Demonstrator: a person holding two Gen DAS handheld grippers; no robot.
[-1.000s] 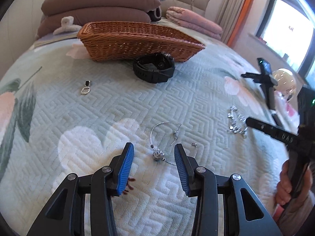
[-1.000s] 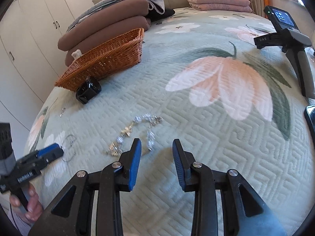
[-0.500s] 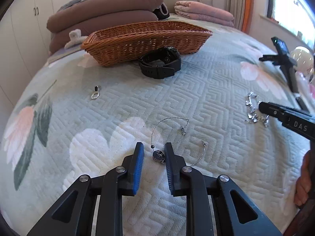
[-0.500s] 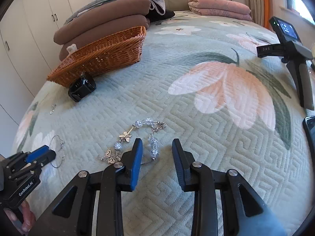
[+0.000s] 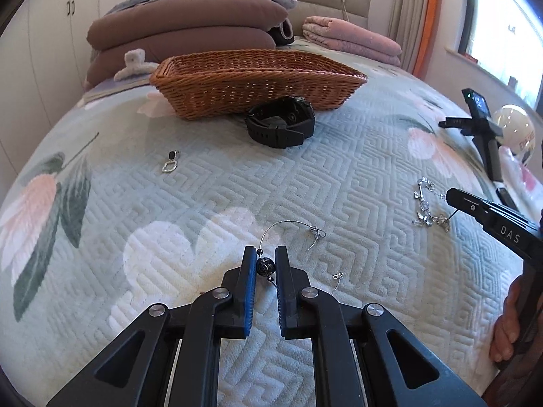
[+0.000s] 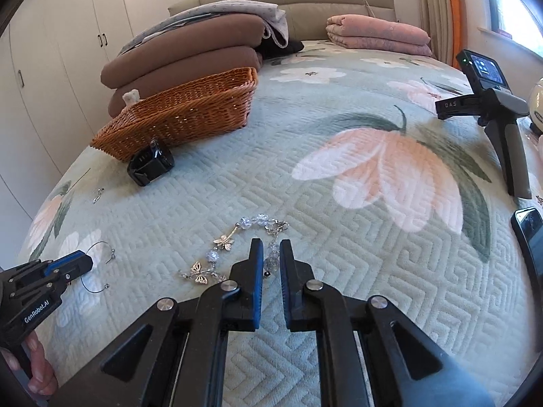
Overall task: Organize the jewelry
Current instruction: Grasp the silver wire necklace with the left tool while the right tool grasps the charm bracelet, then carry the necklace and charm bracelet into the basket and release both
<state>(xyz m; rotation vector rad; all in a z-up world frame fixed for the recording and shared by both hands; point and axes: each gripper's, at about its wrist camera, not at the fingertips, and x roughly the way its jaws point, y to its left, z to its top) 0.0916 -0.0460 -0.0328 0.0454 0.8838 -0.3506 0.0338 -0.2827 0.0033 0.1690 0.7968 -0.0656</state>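
Note:
My left gripper [image 5: 265, 264] is shut on the dark bead of a thin silver wire bangle [image 5: 292, 225] lying on the green quilted bed. My right gripper [image 6: 271, 257] is shut on a clear bead of the crystal butterfly bracelet [image 6: 224, 241], which also shows in the left wrist view [image 5: 426, 208]. A woven wicker basket [image 5: 258, 79] stands at the back. A black watch [image 5: 280, 122] lies in front of it. A small silver pendant [image 5: 170, 162] lies to the left.
Folded brown bedding [image 5: 183, 30] and pink blankets [image 5: 349, 39] are stacked behind the basket. A black device on a stand [image 6: 492, 108] and a dark phone [image 6: 529, 234] sit at the right edge of the bed. White wardrobes stand to the left.
Both grippers have closed: the left on the wire bangle's bead, the right on the crystal bracelet. Both have moved in closer to their pieces.

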